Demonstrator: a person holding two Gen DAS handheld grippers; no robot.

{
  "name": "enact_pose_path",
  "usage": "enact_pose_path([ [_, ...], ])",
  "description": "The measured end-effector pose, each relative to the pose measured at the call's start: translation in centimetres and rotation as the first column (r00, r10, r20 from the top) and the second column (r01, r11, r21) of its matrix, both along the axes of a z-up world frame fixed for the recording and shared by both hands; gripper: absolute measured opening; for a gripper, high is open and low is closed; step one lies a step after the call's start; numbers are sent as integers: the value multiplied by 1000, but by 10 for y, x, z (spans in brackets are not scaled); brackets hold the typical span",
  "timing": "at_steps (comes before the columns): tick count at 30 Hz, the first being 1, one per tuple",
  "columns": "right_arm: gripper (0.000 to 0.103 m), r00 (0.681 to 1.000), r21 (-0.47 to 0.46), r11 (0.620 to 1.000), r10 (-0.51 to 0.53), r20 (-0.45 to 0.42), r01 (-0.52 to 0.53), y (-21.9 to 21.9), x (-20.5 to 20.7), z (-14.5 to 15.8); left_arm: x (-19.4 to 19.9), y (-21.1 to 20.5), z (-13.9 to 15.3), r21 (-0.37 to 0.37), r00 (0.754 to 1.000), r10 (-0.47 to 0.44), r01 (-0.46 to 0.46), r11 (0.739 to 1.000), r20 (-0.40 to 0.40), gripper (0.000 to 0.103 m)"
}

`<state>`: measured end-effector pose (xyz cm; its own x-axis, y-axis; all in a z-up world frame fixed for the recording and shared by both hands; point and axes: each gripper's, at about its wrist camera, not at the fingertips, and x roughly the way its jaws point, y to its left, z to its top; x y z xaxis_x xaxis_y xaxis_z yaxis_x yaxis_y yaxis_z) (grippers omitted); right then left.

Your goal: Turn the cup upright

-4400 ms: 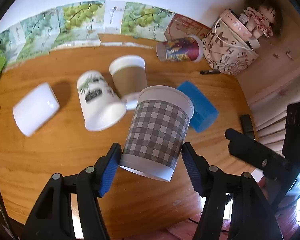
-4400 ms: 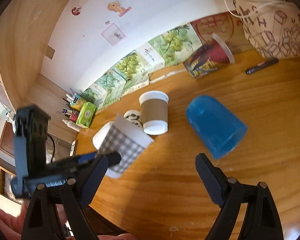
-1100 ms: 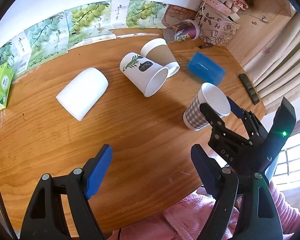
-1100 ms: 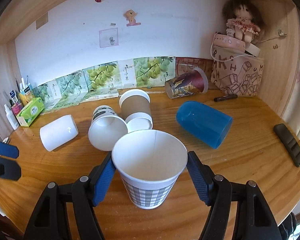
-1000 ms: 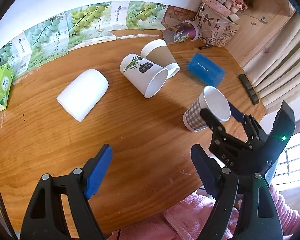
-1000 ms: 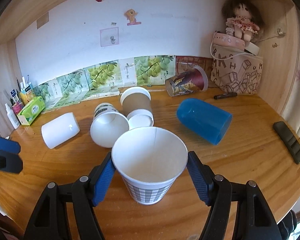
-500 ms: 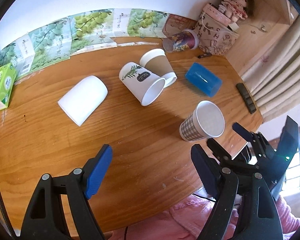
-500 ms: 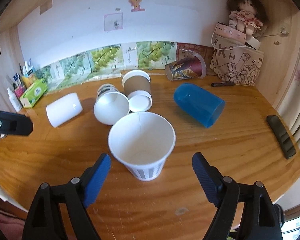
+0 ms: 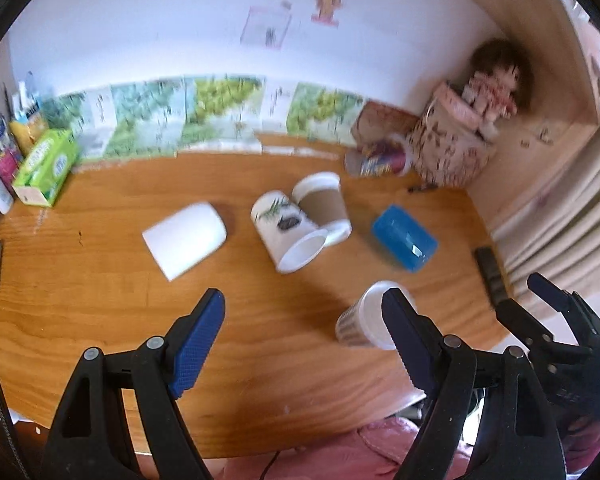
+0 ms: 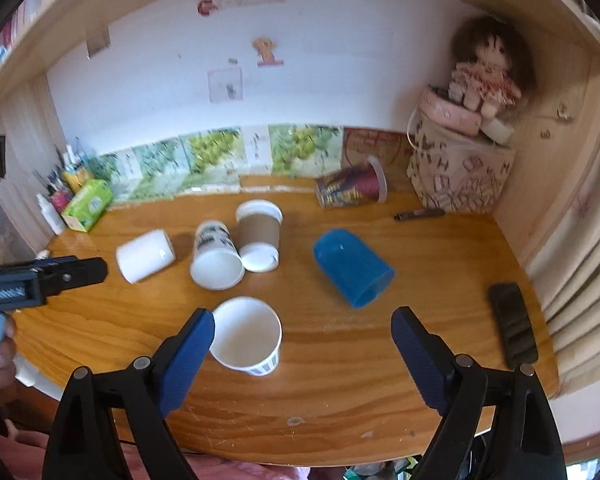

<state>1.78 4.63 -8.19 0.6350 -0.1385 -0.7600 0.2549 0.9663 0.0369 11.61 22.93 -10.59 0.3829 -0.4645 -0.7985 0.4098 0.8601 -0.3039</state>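
Note:
The grey checked paper cup stands upright, mouth up, near the front edge of the wooden table. It also shows in the left wrist view, partly behind a finger. My right gripper is open and empty, pulled back above the table's front edge, with the cup just inside its left finger. My left gripper is open and empty, raised over the front of the table. The right gripper also shows at the right of the left wrist view.
Lying on their sides are a white cup, a leaf-print cup, a brown-sleeved cup, a blue tumbler and a colourful cup. A patterned bag with a doll, a pen, a remote and a green tissue box stand around.
My right gripper has let go of the checked cup, opened wide and drawn back. The cup stays upright on the table. My left gripper has lifted and tilted up, still open.

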Motion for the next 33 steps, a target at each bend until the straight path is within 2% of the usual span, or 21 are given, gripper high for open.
enact_pose_path([
  [4,93,998,38,998,46,38,-47,-11,2,29,-6,-9,22,-10,998,30,-30,1000,50,84],
  [6,102,996,60,996,66,64,-70,-16,3,41,-12,-15,37,-17,994,58,-57,998,97,84],
  [11,102,983,96,987,110,150,-125,-26,1,70,-29,-24,69,-32,972,131,-127,991,194,87],
  [13,102,979,88,989,107,171,-123,-30,-1,77,-37,-28,80,-36,954,174,-171,985,245,88],
  [17,103,970,76,990,95,223,-115,-38,-11,89,-55,-33,88,-41,911,251,-252,967,328,102],
  [20,103,963,68,993,78,258,-99,-44,-17,93,-65,-39,91,-25,886,271,-282,959,376,103],
  [22,103,958,71,993,70,278,-93,-47,-20,93,-71,-42,95,-12,857,287,-312,950,427,103],
  [24,103,951,68,993,71,302,-96,-49,-21,93,-77,-42,99,-22,825,314,-345,938,471,103],
  [28,103,940,78,992,67,335,-99,-51,-24,94,-86,-41,104,-43,786,343,-376,926,514,103],
  [33,103,934,84,992,58,353,-94,-53,-23,93,-88,-40,106,-37,768,355,-398,917,533,103],
])
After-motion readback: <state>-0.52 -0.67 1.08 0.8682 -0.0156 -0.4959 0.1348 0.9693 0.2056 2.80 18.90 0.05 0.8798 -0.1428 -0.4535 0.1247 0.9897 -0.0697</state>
